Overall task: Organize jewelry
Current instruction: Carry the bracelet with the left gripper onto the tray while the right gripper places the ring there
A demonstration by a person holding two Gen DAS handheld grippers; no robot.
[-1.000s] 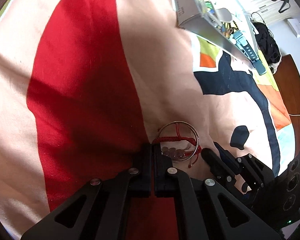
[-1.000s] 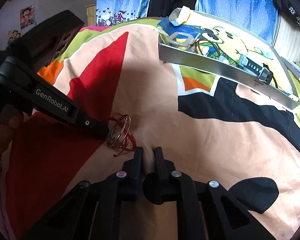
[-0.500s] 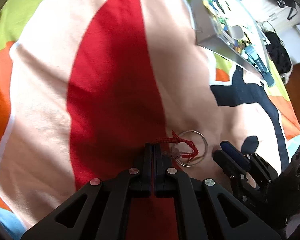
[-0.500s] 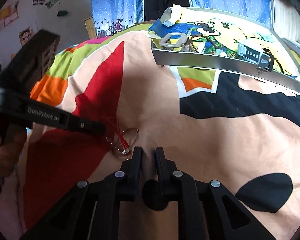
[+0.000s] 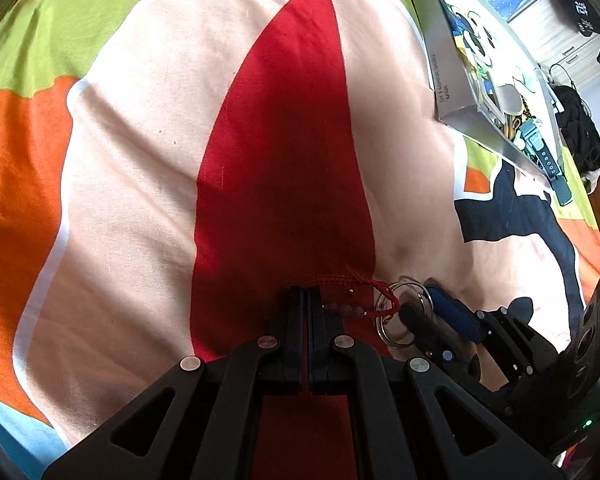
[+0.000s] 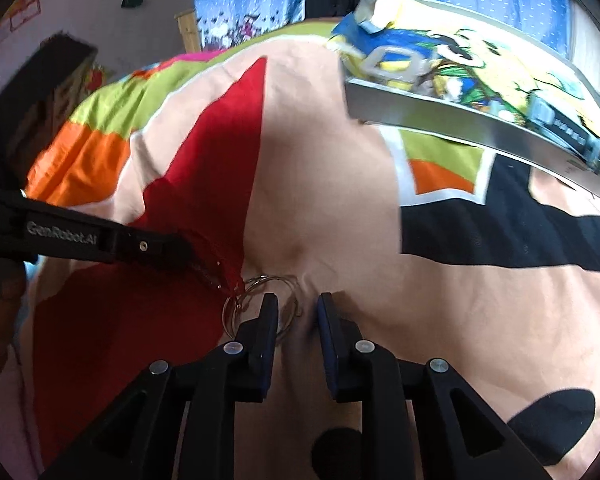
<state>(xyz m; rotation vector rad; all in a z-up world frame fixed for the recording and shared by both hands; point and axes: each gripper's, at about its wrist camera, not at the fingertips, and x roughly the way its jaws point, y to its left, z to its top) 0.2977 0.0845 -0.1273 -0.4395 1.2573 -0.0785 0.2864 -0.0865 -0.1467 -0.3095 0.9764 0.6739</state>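
Red cord bracelet (image 5: pixel 364 284) lies on the bedspread (image 5: pixel 140 160), threaded through a silver bangle (image 6: pixel 260 304); the left gripper (image 5: pixel 305 300) is pinched tight on the cord; the right gripper (image 6: pixel 298 308), jaws narrowly parted and just opening, straddles the bangle's rim, seemingly not yet clamped; the tray (image 6: pixel 440 120) already holds several pieces; these two remain tangled and outside it.

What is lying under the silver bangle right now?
The silver bangle lies on the peach part of the bedspread. A red cord bracelet is looped through it. The right gripper's finger covers part of its rim.
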